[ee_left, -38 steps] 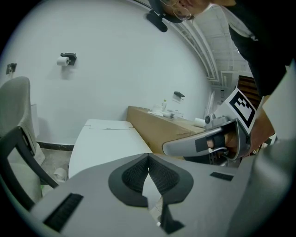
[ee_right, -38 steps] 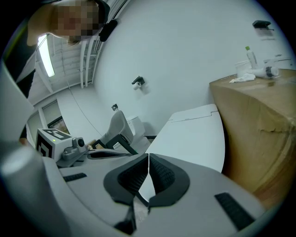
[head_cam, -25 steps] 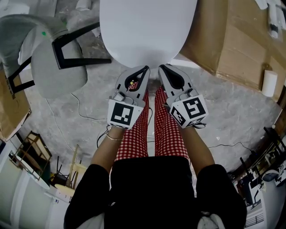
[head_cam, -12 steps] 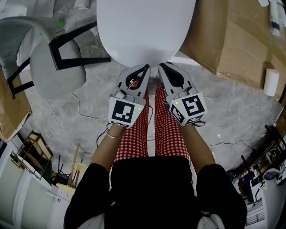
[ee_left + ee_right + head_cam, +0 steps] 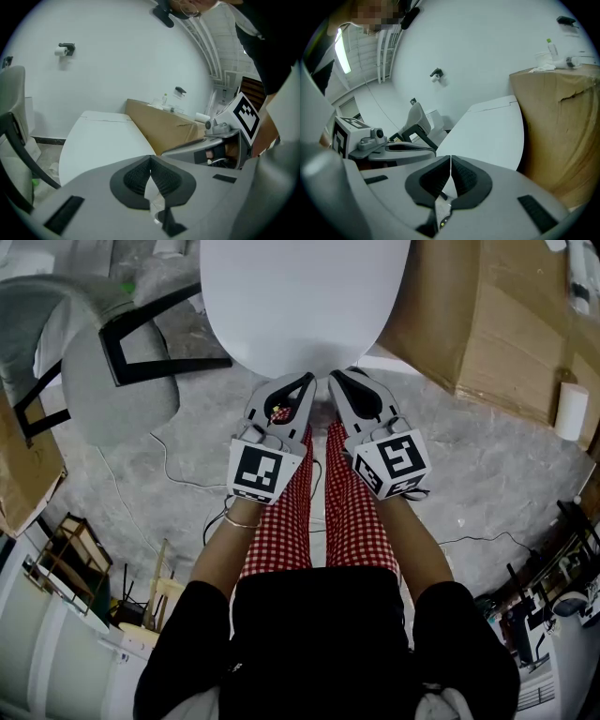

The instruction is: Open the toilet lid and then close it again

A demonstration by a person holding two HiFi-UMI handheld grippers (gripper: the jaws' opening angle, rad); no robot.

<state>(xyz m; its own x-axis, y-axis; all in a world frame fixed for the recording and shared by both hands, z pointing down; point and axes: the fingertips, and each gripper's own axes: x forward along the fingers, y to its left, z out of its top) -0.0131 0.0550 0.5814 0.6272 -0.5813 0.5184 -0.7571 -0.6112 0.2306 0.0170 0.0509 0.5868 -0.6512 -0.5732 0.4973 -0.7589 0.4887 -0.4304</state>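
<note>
Head view | 1 toilet lid (image 5: 300,296) down | 2 grippers: left gripper (image 5: 305,382), right gripper (image 5: 336,379) | jaws together, nothing held

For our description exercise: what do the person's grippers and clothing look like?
The left gripper and right gripper are grey tapering shells with black ribbed pads, each carrying a cube of black-and-white square markers. The person wears a black top, red-checked trousers and a thin bracelet.

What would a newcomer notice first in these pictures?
The big white toilet lid, lying flat, fills the top middle of the head view. Near its front edge, the left gripper and right gripper sit side by side, jaws together, above red checked trousers.
</note>
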